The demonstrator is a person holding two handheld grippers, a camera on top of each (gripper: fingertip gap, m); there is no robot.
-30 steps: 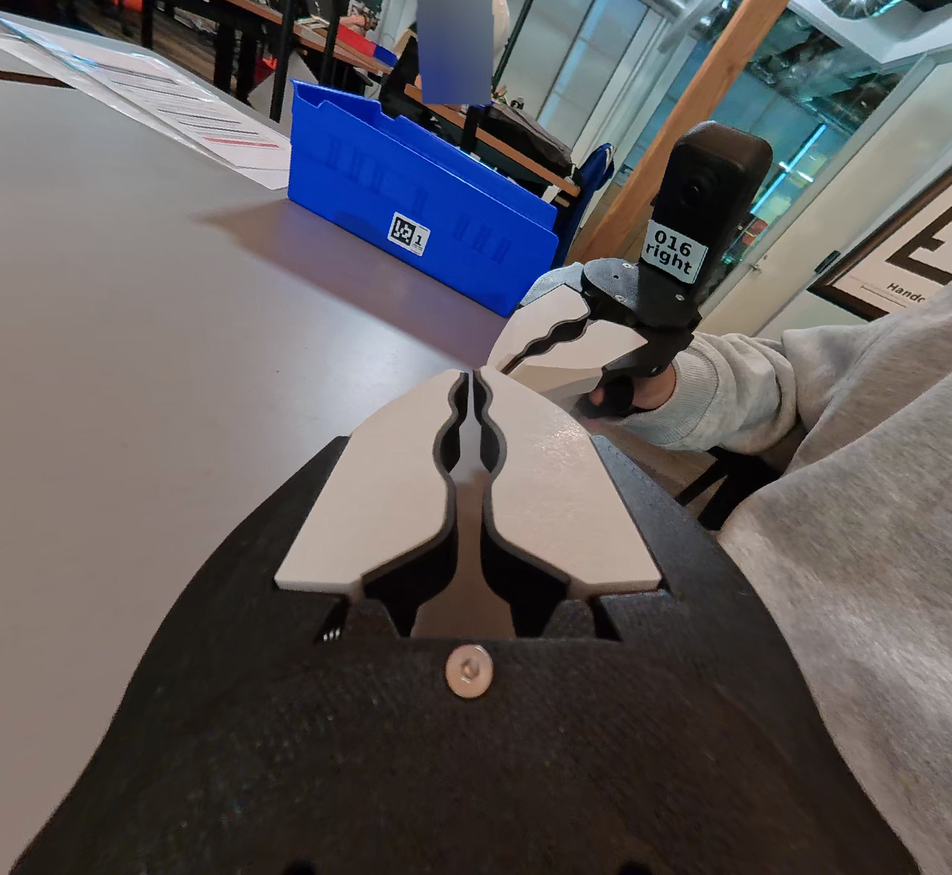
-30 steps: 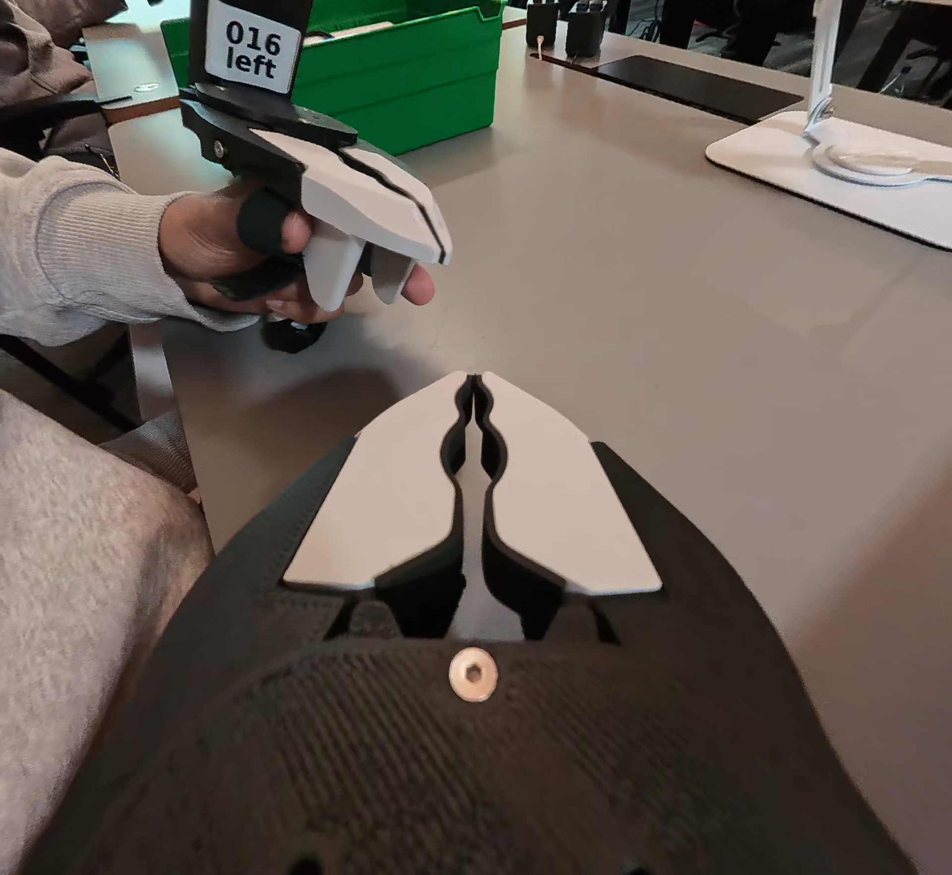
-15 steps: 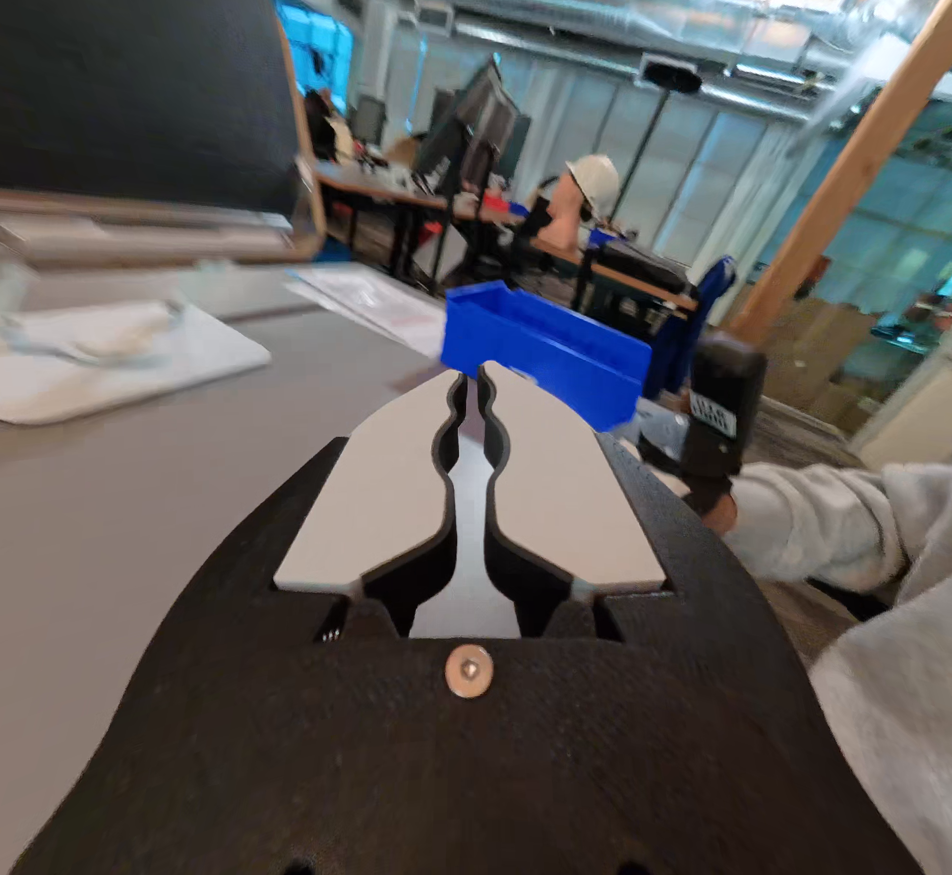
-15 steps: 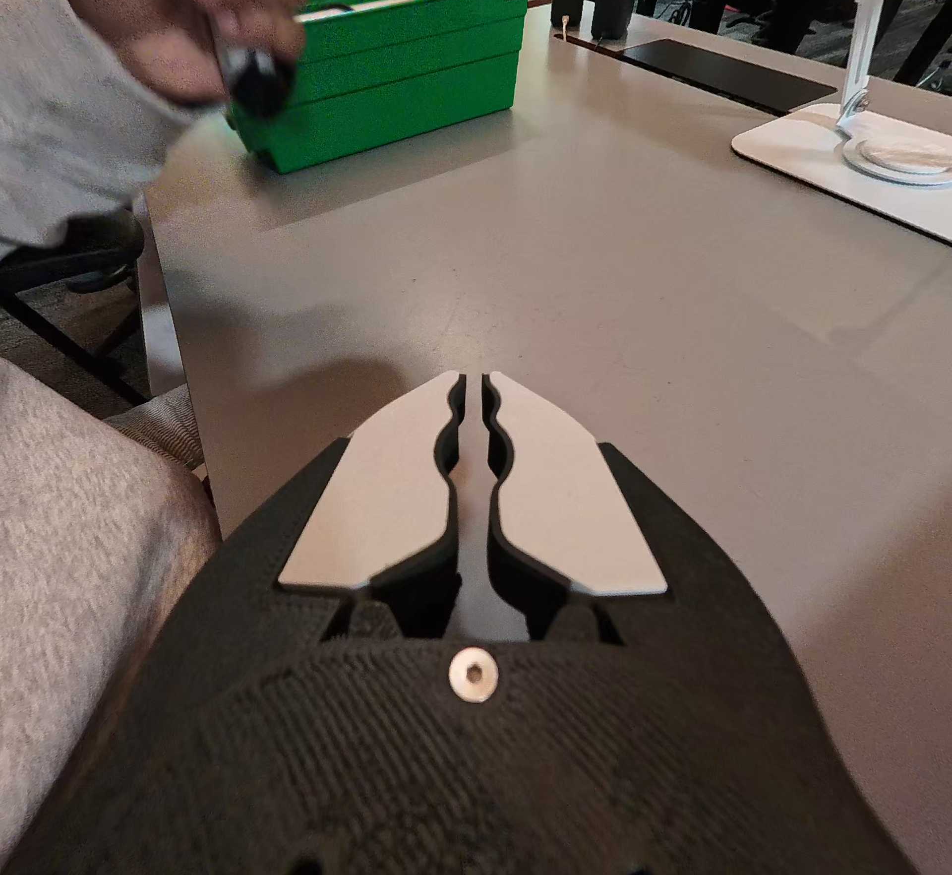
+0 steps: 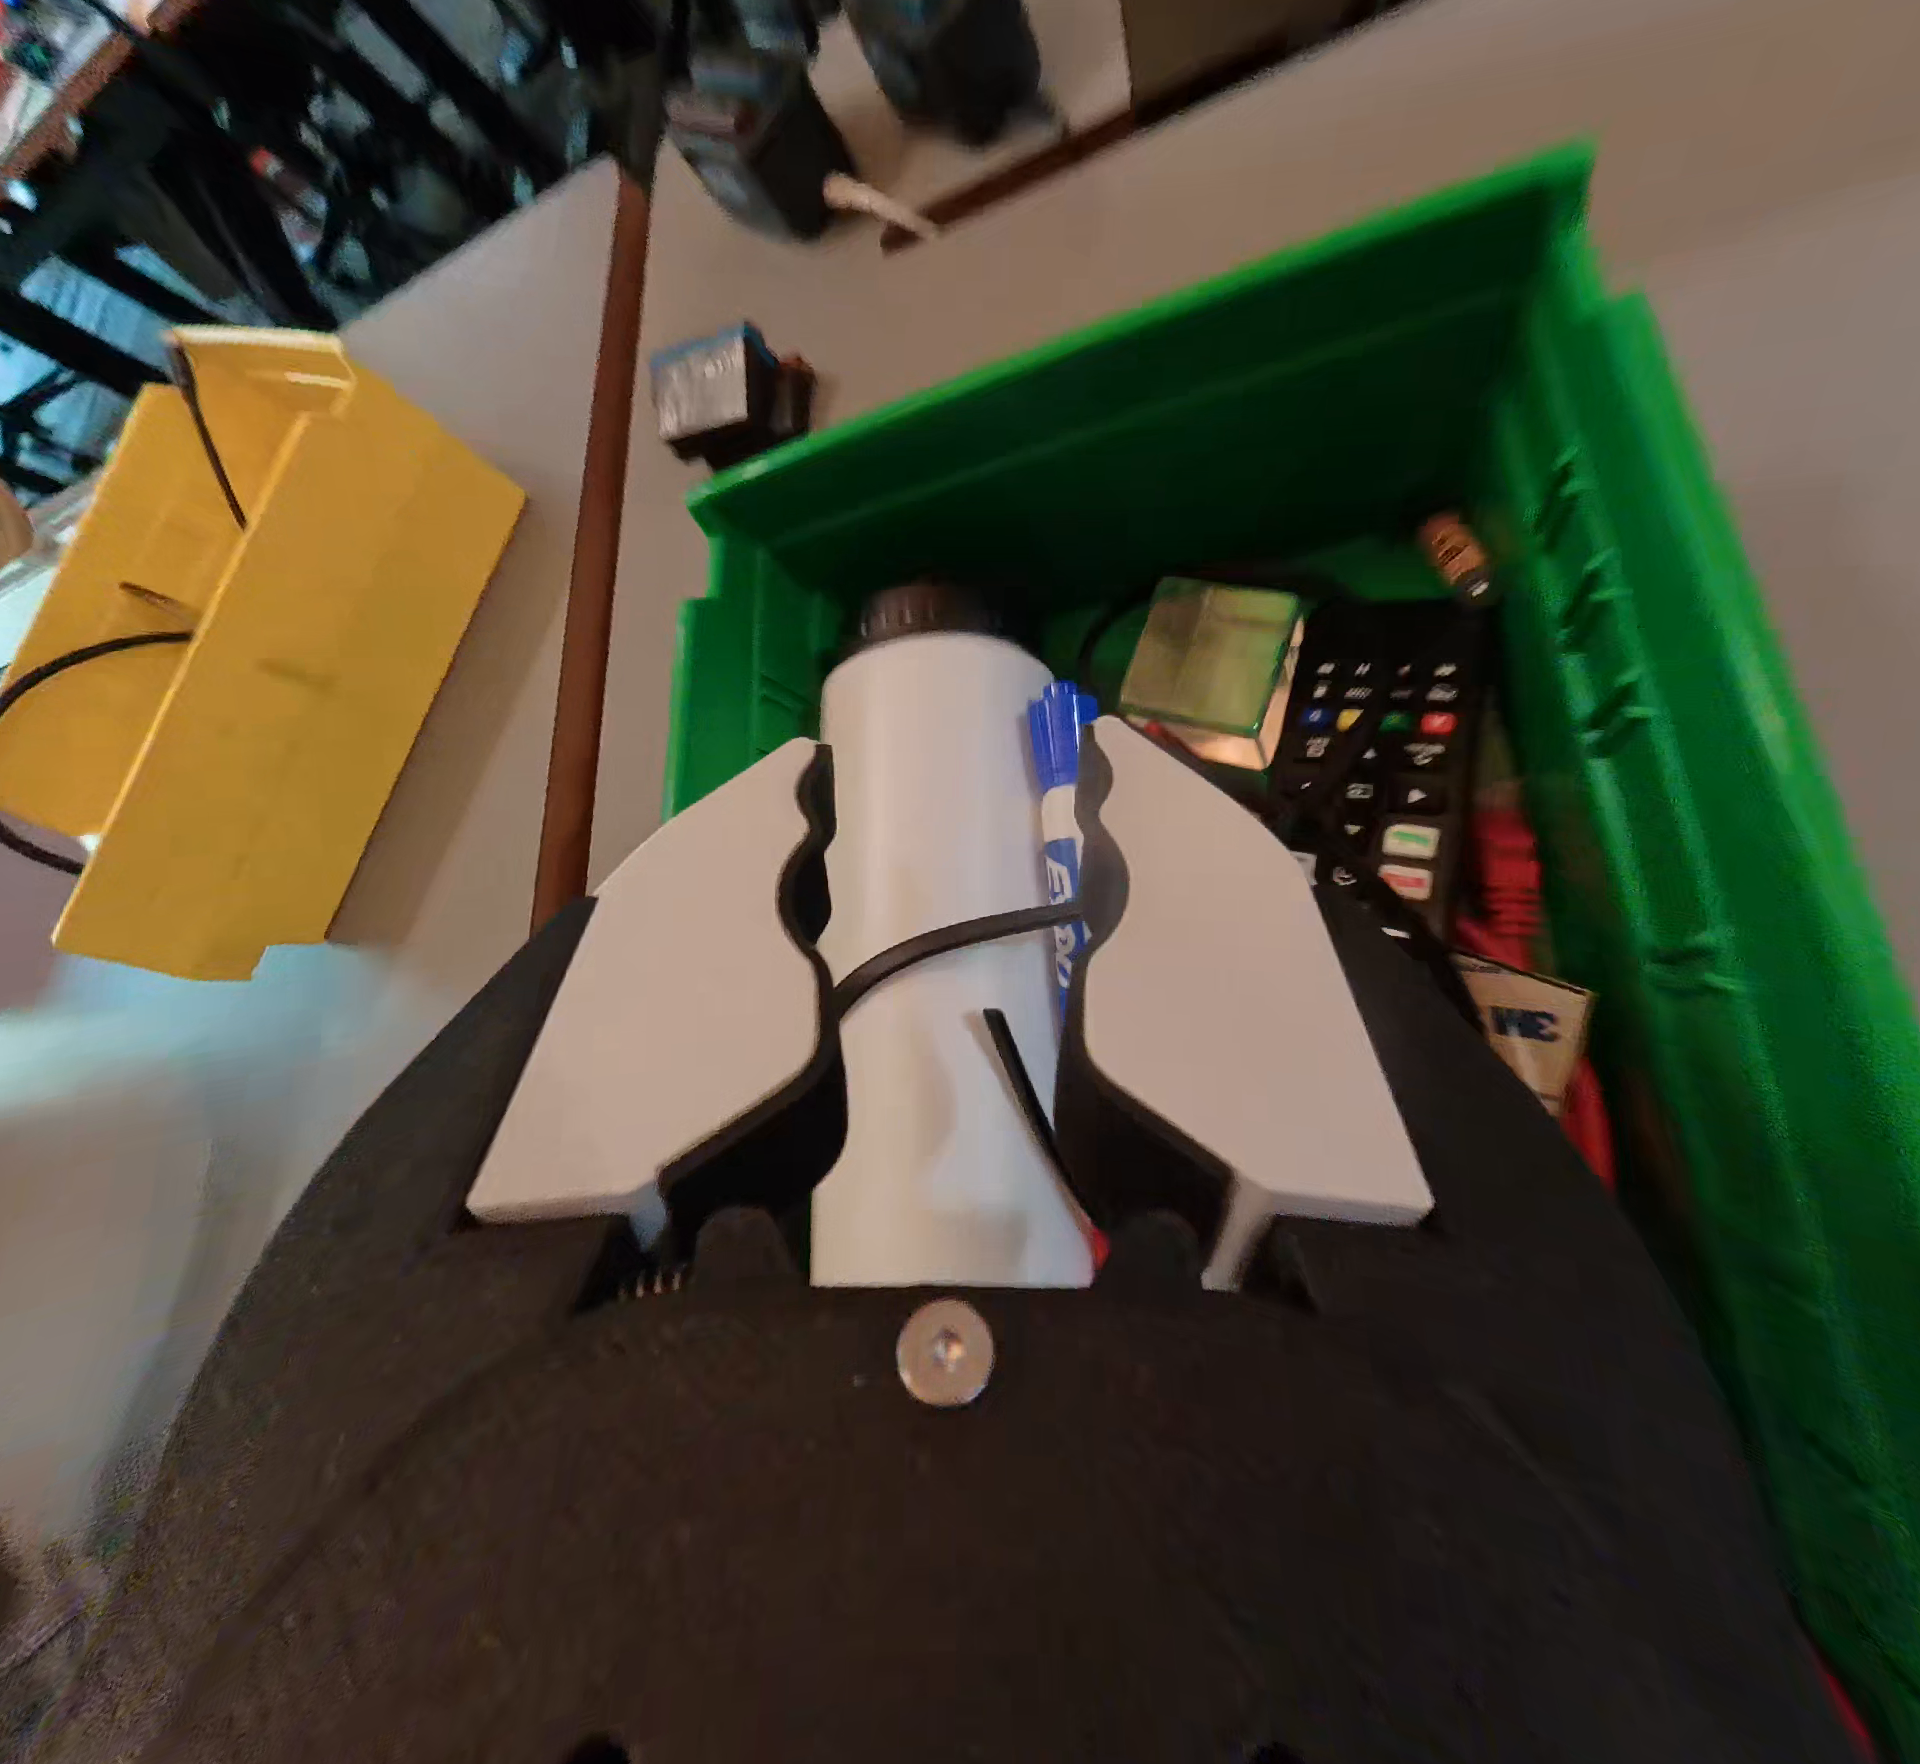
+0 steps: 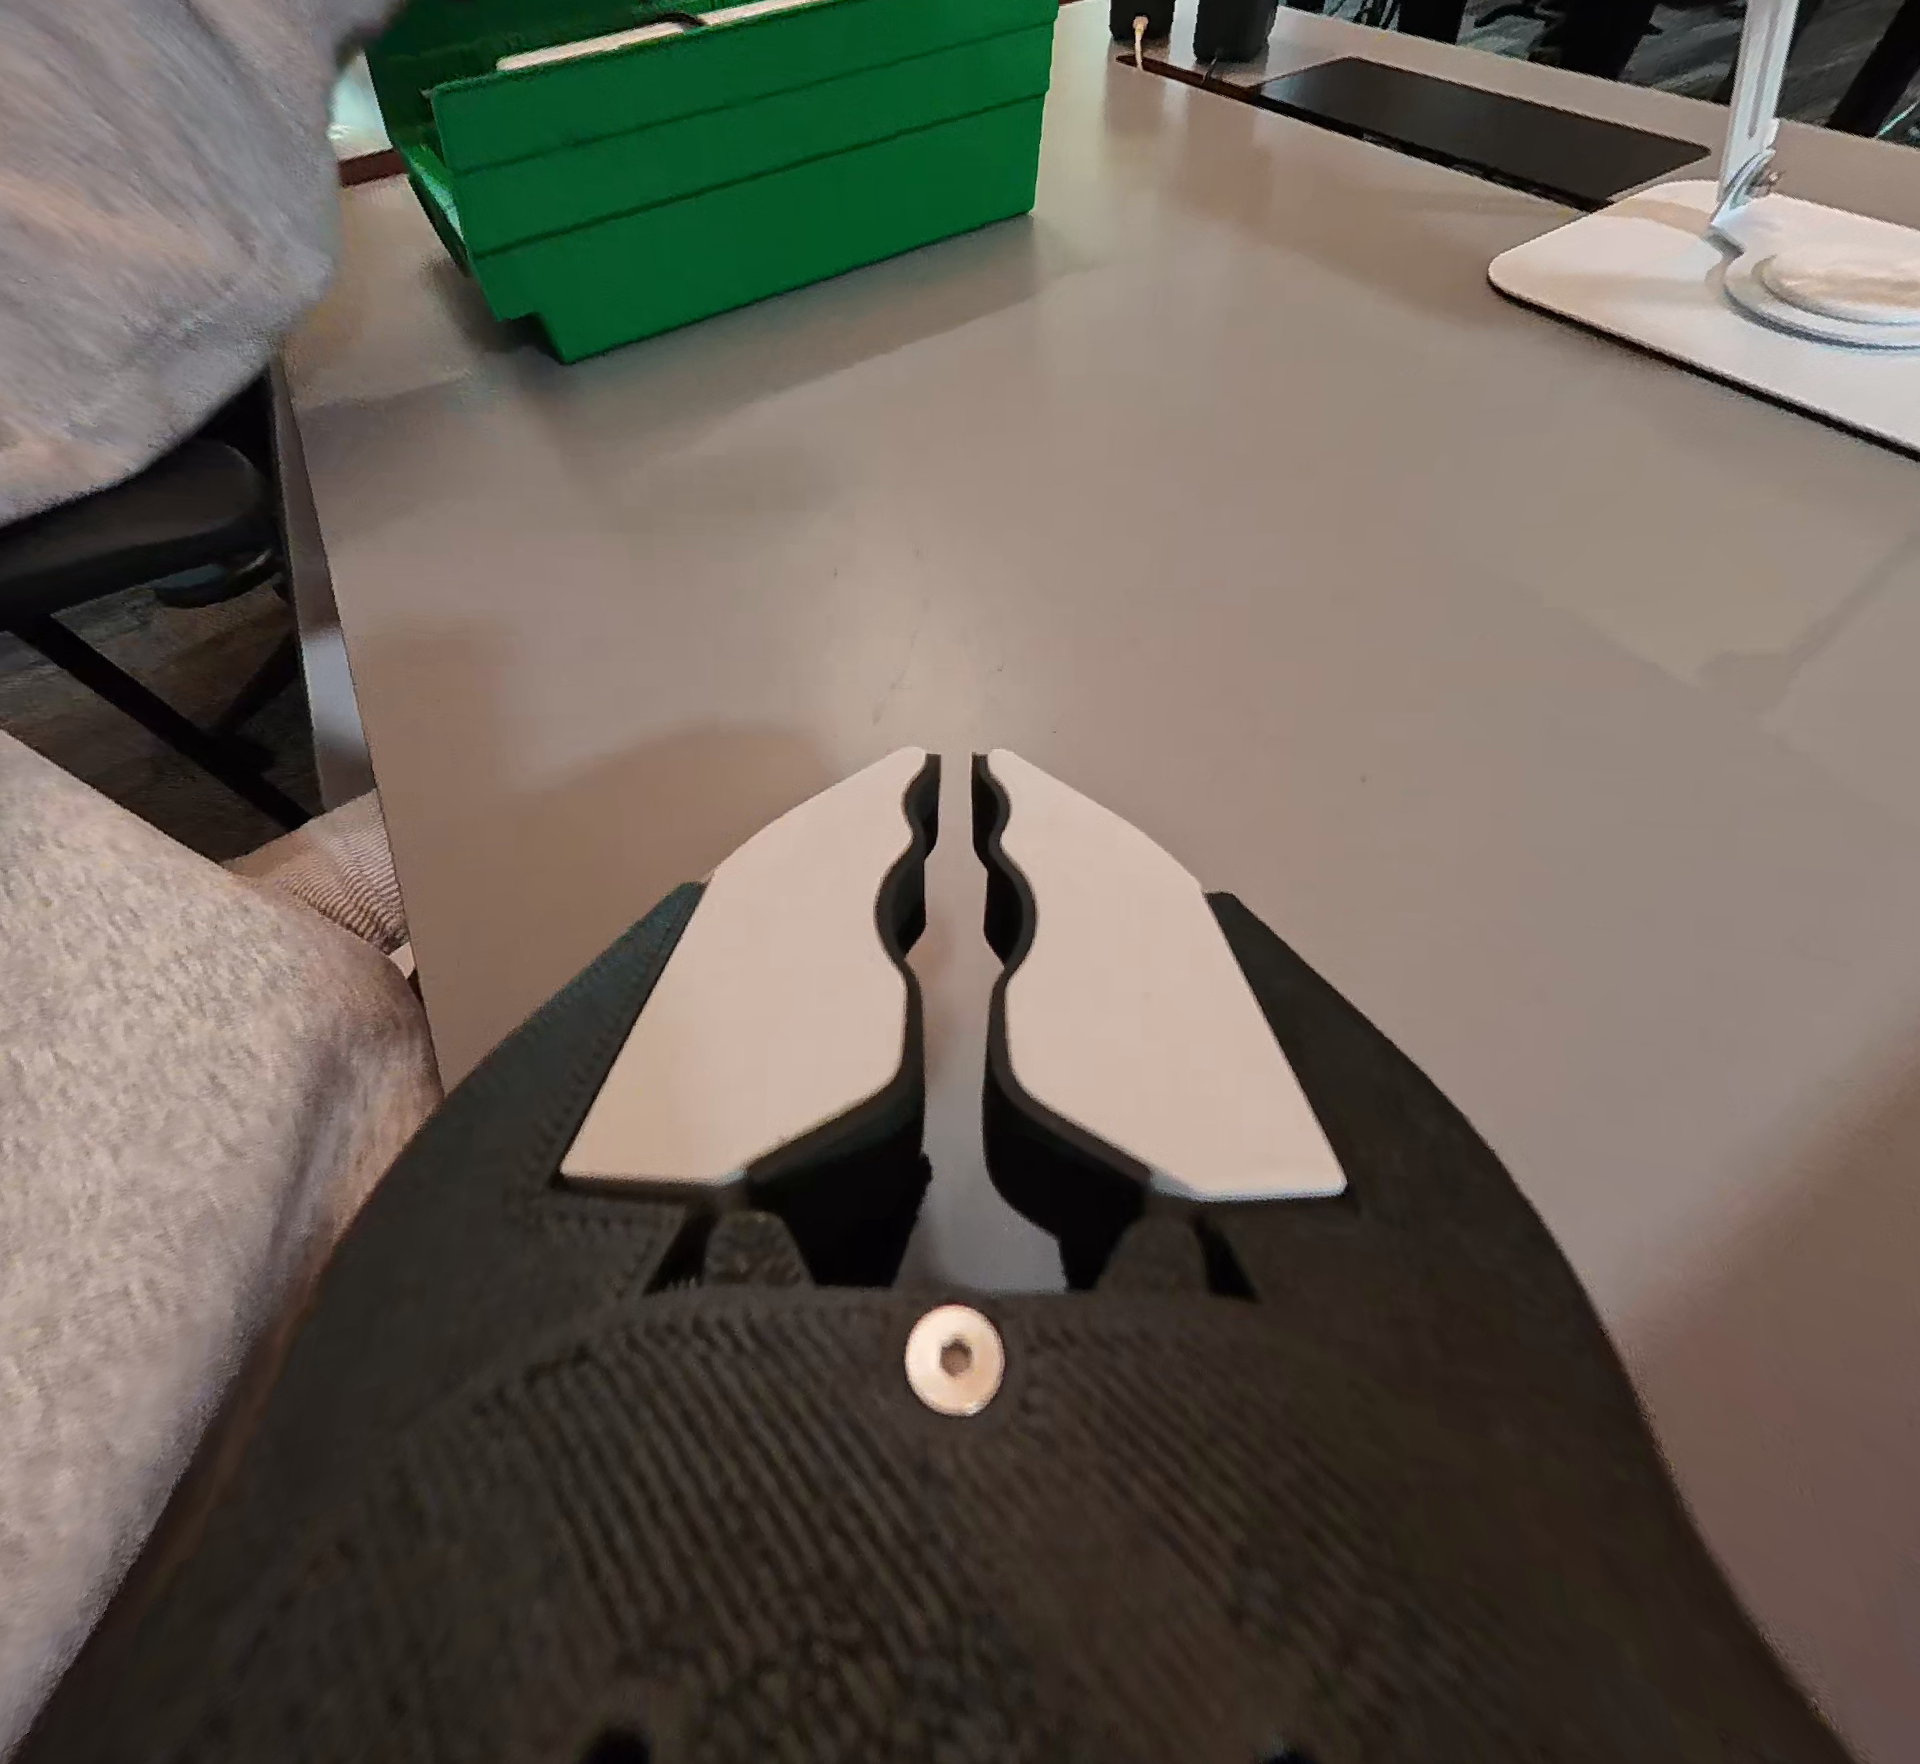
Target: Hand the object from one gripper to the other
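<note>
left tongs (image 5: 951, 758) spread wide over green bin (image 5: 1683, 883), straddling white bottle (image 5: 925, 883) w/ blue marker (image 5: 1060, 779) beside it, not clamped. remote (image 5: 1371, 769) lies in bin too. right tongs (image 6: 954, 764) nearly closed, empty, over counter (image 6: 1247, 571).

Your left gripper (image 5: 951, 758) now points down into the green bin (image 5: 1164, 426), no longer out across the table toward the blue bin, and its fingers, nearly closed before, stand wide apart over a white bottle (image 5: 930, 883). Your right gripper (image 6: 956, 758) shows a slightly wider gap.
</note>
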